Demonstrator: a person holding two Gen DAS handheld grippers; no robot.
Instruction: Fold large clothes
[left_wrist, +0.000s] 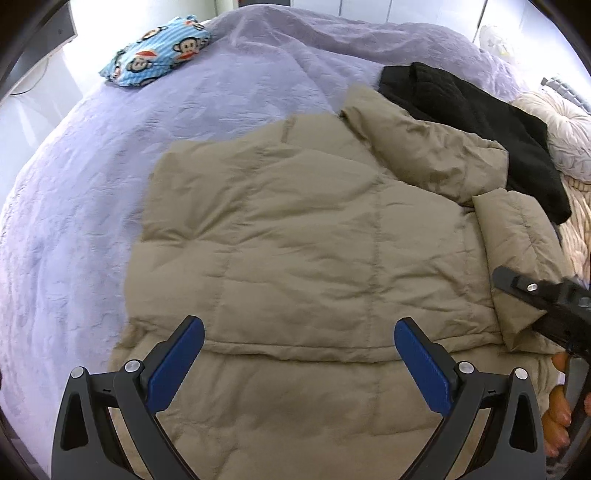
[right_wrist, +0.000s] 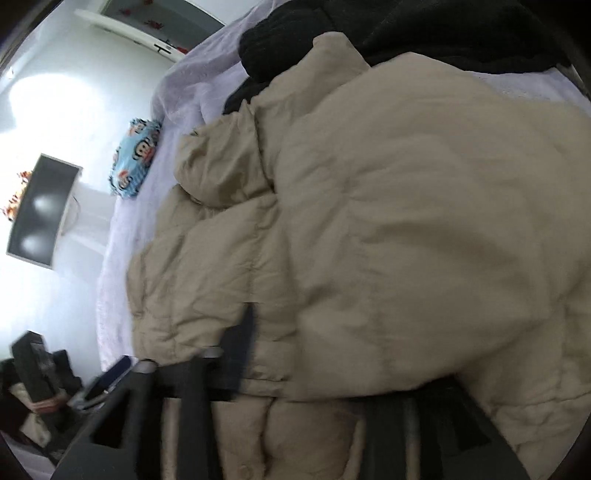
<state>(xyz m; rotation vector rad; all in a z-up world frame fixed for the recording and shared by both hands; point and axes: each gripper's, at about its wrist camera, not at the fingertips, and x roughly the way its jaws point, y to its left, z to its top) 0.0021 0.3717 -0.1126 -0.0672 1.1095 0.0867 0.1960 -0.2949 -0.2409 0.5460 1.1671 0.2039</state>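
A khaki puffer jacket (left_wrist: 314, 236) lies spread flat on the lavender bed cover (left_wrist: 92, 184), with one sleeve (left_wrist: 436, 147) folded across its upper right. My left gripper (left_wrist: 299, 354) hovers over the jacket's lower part, its blue pads (left_wrist: 177, 369) wide apart and nothing between them. My right gripper (left_wrist: 524, 306) is at the jacket's right edge, where a fold of fabric lies between its dark fingers. In the blurred right wrist view the jacket (right_wrist: 406, 221) bulges over my right gripper (right_wrist: 325, 354). One finger (right_wrist: 240, 343) shows and stands clear of the fabric; the other is hidden under cloth.
A black garment (left_wrist: 472, 122) lies beyond the jacket at upper right, beside a cream quilt (left_wrist: 565, 140). A blue monkey-print bundle (left_wrist: 159, 51) sits at the far left of the bed. A hand (left_wrist: 557, 417) holds the right gripper. A dark screen (right_wrist: 44, 210) stands off the bed.
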